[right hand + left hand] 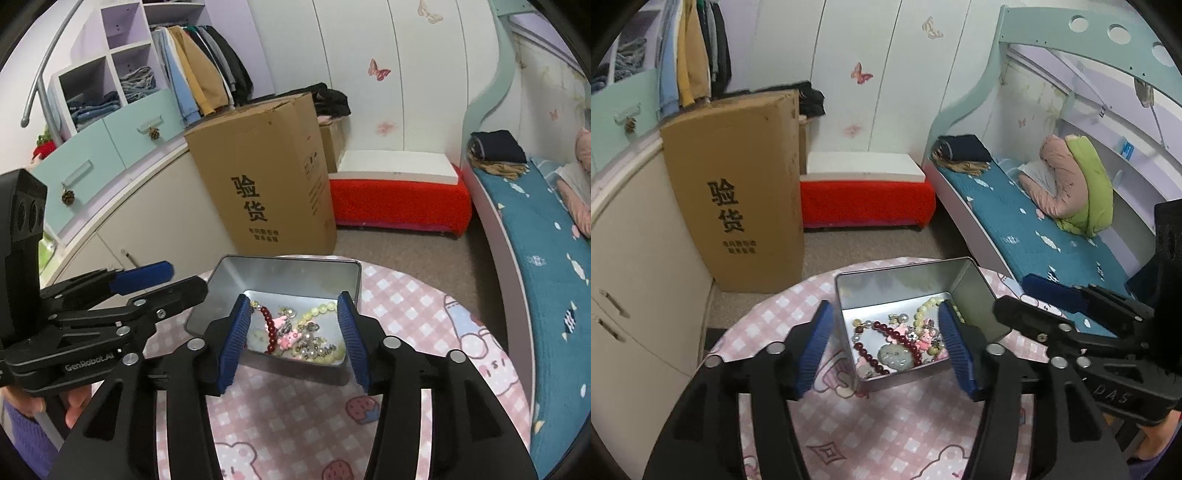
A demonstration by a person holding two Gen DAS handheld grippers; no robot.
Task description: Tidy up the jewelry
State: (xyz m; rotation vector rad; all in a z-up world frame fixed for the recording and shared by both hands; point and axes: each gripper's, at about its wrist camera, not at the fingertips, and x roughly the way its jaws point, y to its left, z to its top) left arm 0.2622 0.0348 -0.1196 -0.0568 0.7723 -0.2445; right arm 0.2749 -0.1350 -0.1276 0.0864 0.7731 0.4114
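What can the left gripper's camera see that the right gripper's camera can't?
Only the left wrist view shows the pink and green jackets on the bed and a pale jade pendant in the tin. Only the right wrist view shows the cubby shelves with folded clothes and the pinecone drawer knobs. Both show the metal tin of jewelry, the dark red bead bracelet, the cardboard box and the pink checked tablecloth.

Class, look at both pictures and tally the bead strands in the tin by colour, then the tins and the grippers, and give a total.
Dark red bead strand: 1
Pale yellow-green bead strand: 1
Metal tin: 1
Grippers: 2, left gripper, right gripper
Total: 5
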